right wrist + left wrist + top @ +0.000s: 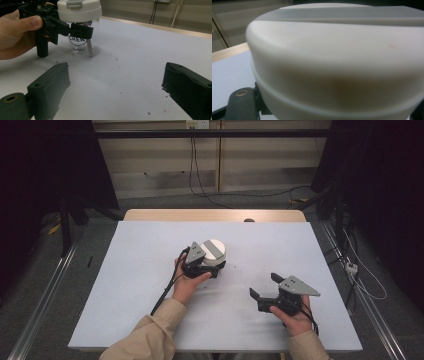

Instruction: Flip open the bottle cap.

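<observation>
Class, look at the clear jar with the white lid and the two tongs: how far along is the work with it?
Done: the left tongs are shut on the jar, just under its white lid, and the jar stands upright on the table. In hand: steadying the jar. Left: the lid is on, and the right tongs are open and empty, apart from the jar; probably they go to the lid next.

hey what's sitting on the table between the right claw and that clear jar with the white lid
Nothing but bare white table with a few dark specks. The right gripper view shows it between the open right claw and the jar.
</observation>
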